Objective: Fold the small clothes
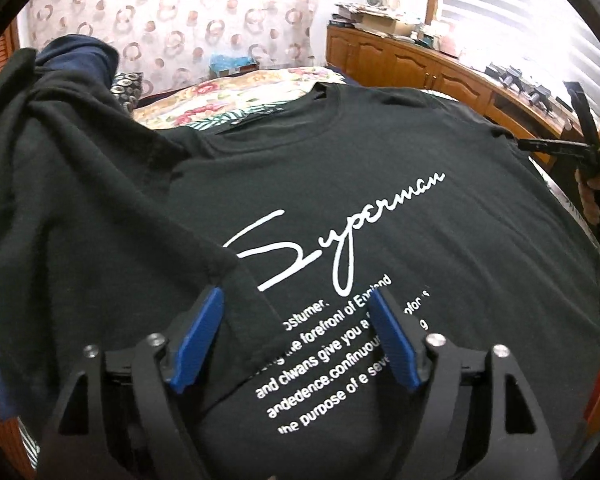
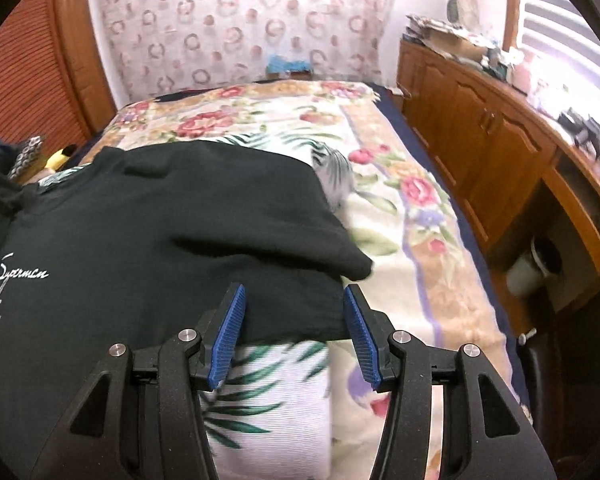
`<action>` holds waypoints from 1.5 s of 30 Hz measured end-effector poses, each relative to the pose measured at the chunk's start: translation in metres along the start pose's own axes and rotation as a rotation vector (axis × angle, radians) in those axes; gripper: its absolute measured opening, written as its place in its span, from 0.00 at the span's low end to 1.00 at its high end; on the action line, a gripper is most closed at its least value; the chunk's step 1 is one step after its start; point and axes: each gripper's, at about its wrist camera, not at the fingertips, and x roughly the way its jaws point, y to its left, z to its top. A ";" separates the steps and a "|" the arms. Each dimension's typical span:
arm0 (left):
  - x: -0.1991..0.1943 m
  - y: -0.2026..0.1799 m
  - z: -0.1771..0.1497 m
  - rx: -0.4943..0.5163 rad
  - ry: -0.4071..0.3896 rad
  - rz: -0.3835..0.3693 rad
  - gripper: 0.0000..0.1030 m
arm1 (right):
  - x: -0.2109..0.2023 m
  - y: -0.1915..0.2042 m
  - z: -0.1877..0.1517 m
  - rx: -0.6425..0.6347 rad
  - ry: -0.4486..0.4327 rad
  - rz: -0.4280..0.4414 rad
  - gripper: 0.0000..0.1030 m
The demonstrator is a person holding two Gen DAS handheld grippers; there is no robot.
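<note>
1. Left wrist view: the left tool (image 1: 296, 312) stands wide open over the black T-shirt (image 1: 380, 208), which lies face up on the bed with its white print showing. The left sleeve flap (image 1: 112, 184) is folded inward across the chest, and its edge lies between the 2 blue pads (image 1: 198, 340) with neither pad pressing on it. I judge this as a release just after laying the flap down. At the right edge, the right tool (image 1: 540, 146) shows small and side-on near the shirt's far shoulder; its opening cannot be read from here.

2. Right wrist view: the right tool (image 2: 294, 320) is partly open and empty, its pads straddling the right side edge of the T-shirt (image 2: 148, 240) where the cloth meets the floral bedspread (image 2: 400, 216). The right sleeve (image 2: 332, 248) spreads outward onto the bedspread, unfolded. The picture is slightly blurred around the cloth edge, so whether a pad touches the fabric is unclear.

3. Progress, as a judgement: 1 side fold looks done, so the task is early. Left to do are the right sleeve fold, then folding the body up from hem to collar. A dark heap (image 1: 76, 60) beside the shirt may be further garments.
</note>
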 end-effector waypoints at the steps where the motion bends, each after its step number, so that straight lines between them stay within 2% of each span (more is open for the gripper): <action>1: 0.001 -0.002 0.000 0.012 0.006 0.003 0.80 | 0.000 -0.002 -0.001 0.005 0.005 0.004 0.50; 2: 0.002 -0.004 0.001 0.019 0.009 0.002 0.84 | 0.002 -0.003 -0.002 0.012 0.014 0.012 0.50; 5: 0.003 -0.005 0.001 0.026 0.016 -0.004 0.88 | 0.005 -0.009 -0.004 0.038 0.025 0.039 0.50; 11: 0.003 -0.004 0.001 0.027 0.017 -0.003 0.89 | 0.008 -0.024 -0.005 0.122 0.044 0.130 0.49; 13: 0.003 -0.004 0.001 0.027 0.017 -0.002 0.89 | 0.006 -0.024 -0.005 0.121 0.042 0.160 0.36; 14: 0.003 -0.004 0.001 0.027 0.017 -0.003 0.89 | 0.003 -0.021 -0.005 0.101 0.033 0.139 0.33; 16: 0.003 -0.004 0.001 0.027 0.017 -0.003 0.89 | -0.003 -0.015 -0.003 0.053 0.014 0.082 0.16; 19: 0.004 -0.002 0.001 0.021 0.016 0.001 0.89 | -0.008 -0.012 -0.001 0.015 -0.010 0.059 0.07; 23: 0.003 -0.001 0.001 0.006 0.004 0.025 0.89 | -0.029 0.004 0.010 -0.046 -0.098 0.019 0.06; 27: -0.011 0.004 0.001 -0.027 -0.045 0.036 0.89 | -0.050 0.031 0.023 -0.108 -0.165 0.070 0.06; 31: -0.036 0.013 0.003 -0.098 -0.126 0.024 0.89 | -0.064 0.073 0.025 -0.195 -0.187 0.144 0.06; 37: -0.064 0.018 0.001 -0.136 -0.195 0.048 0.89 | -0.061 0.130 -0.005 -0.304 -0.128 0.254 0.06; 40: -0.073 0.017 0.001 -0.150 -0.209 0.047 0.89 | -0.046 0.143 -0.025 -0.324 -0.057 0.258 0.06; 45: -0.087 0.010 -0.004 -0.143 -0.239 0.061 0.89 | -0.036 0.144 -0.049 -0.309 -0.011 0.241 0.10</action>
